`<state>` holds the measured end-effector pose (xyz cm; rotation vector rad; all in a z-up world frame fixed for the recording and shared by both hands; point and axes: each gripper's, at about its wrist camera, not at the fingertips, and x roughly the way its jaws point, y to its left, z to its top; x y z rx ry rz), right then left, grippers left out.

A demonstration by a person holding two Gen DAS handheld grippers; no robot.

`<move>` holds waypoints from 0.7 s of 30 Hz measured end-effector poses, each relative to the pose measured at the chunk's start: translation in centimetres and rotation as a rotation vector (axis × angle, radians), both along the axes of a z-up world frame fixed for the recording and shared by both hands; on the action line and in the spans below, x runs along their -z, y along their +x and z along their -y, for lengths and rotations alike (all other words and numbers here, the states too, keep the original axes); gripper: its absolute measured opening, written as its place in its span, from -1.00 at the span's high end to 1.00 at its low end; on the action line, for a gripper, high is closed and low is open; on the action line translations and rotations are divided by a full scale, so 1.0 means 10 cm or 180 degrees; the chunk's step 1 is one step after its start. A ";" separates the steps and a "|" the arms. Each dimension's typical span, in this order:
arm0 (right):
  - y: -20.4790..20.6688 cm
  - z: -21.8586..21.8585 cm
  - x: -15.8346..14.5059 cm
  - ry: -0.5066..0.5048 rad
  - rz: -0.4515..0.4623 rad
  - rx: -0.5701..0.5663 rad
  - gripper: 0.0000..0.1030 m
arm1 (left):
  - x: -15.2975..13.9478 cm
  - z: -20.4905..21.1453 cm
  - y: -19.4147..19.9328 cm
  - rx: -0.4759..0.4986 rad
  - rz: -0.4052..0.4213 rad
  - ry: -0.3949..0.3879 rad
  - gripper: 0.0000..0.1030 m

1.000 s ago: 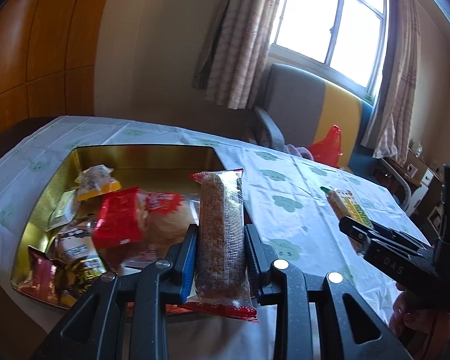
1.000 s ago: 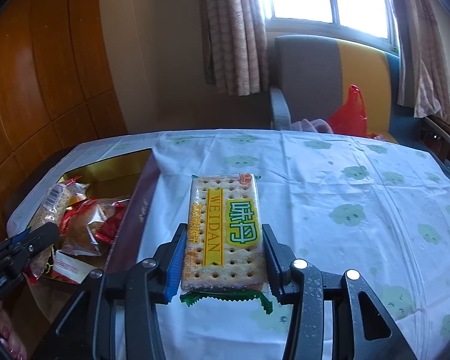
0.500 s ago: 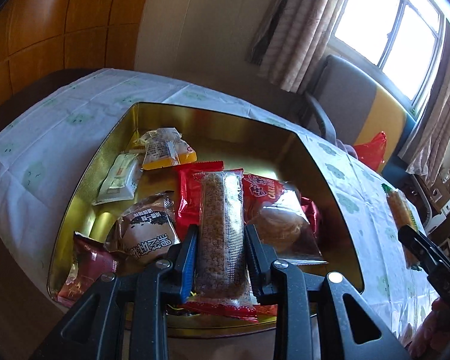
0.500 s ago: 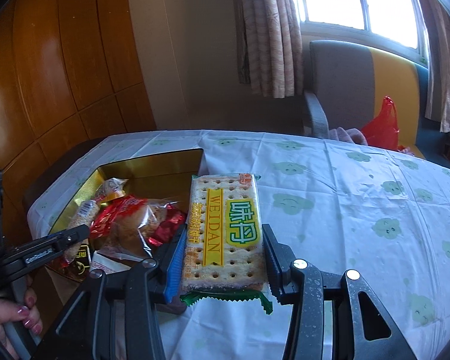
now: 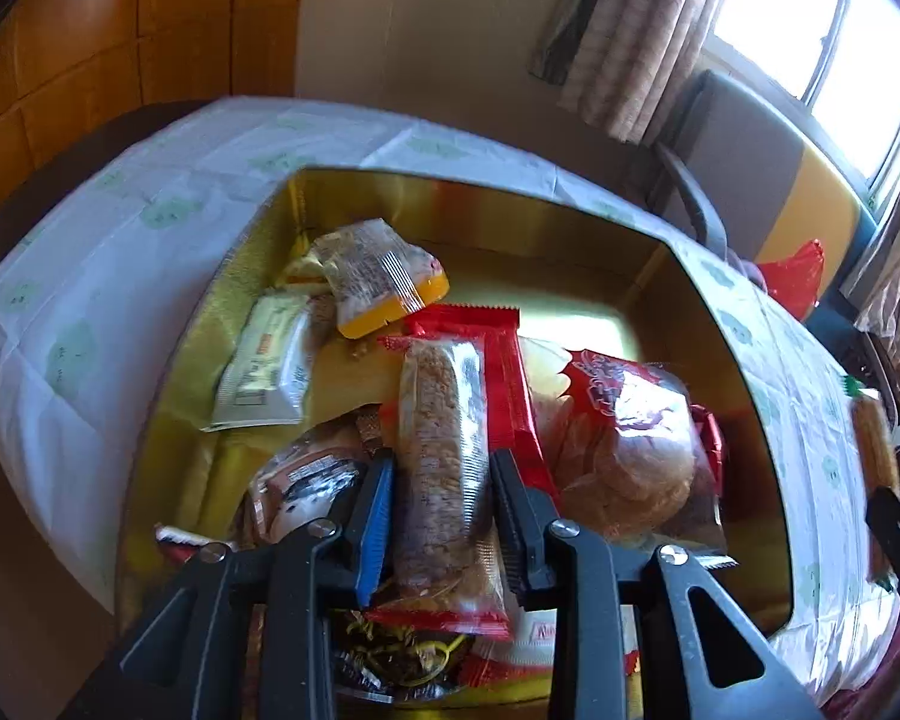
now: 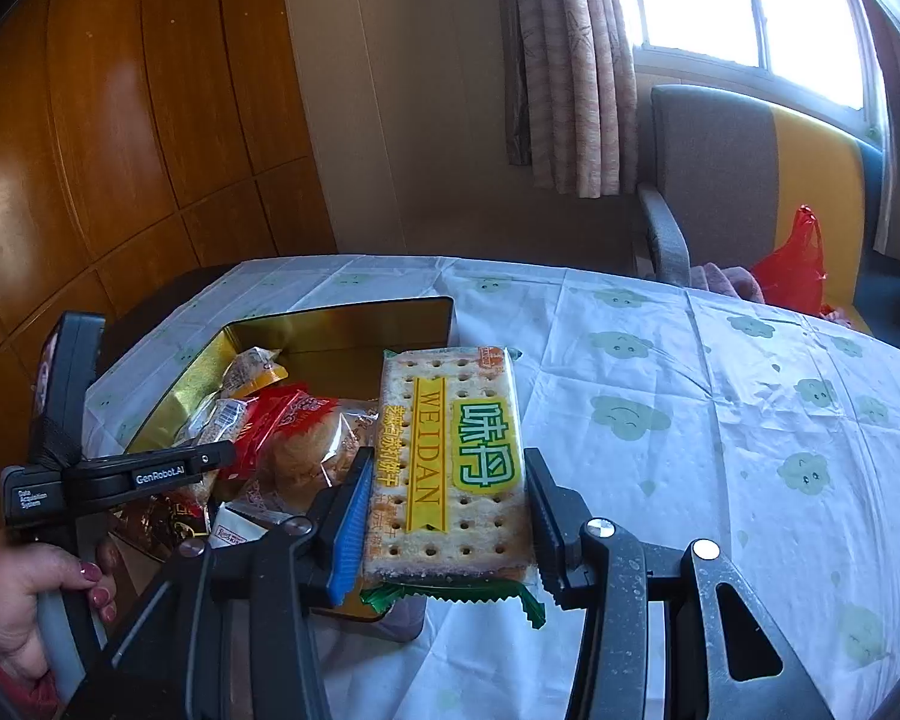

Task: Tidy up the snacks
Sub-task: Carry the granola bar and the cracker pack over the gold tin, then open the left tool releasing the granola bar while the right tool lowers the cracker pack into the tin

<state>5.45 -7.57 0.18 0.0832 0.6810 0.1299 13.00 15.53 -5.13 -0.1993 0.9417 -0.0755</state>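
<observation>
My left gripper (image 5: 441, 480) is shut on a long clear-wrapped grain bar (image 5: 444, 450) with red ends and holds it over the gold tin (image 5: 744, 396), just above the snacks inside. My right gripper (image 6: 447, 480) is shut on a Weidan cracker pack (image 6: 450, 456), yellow and green label up, held above the tin's right edge (image 6: 354, 312) and the tablecloth. The left gripper also shows in the right wrist view (image 6: 210, 456), over the tin's near end. The cracker pack's edge shows at the right of the left wrist view (image 5: 873, 438).
The tin holds several packets: a yellow-ended one (image 5: 378, 282), a pale one (image 5: 270, 366), a red-topped pastry bag (image 5: 630, 438). A cloud-print tablecloth (image 6: 690, 396) covers the table. A grey and yellow chair (image 6: 750, 180) with a red bag (image 6: 795, 264) stands behind.
My left gripper has carried the grain bar left and down over the tin, close above the snacks. My right gripper has swung left with the cracker pack toward the tin.
</observation>
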 end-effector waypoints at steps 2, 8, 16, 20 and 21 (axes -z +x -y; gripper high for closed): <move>0.00 -0.02 0.01 0.0012 -0.0007 -0.0027 0.08 | -0.04 0.01 -0.13 0.0004 0.0118 0.0026 0.36; 0.02 -0.09 0.05 0.0039 -0.0061 -0.0084 0.08 | -0.02 0.01 -0.22 0.0092 0.0190 0.0036 0.47; 0.10 -0.14 0.11 0.0149 -0.0184 -0.0130 0.08 | 0.08 0.02 0.07 0.0029 0.0037 0.0043 0.47; 0.15 -0.18 0.13 0.0145 -0.0229 -0.0171 0.08 | 0.03 -0.03 -0.04 -0.0092 0.0022 -0.0061 0.44; 0.16 -0.19 0.14 0.0157 -0.0256 -0.0200 0.08 | 0.02 -0.03 -0.08 -0.0102 0.0035 -0.0072 0.40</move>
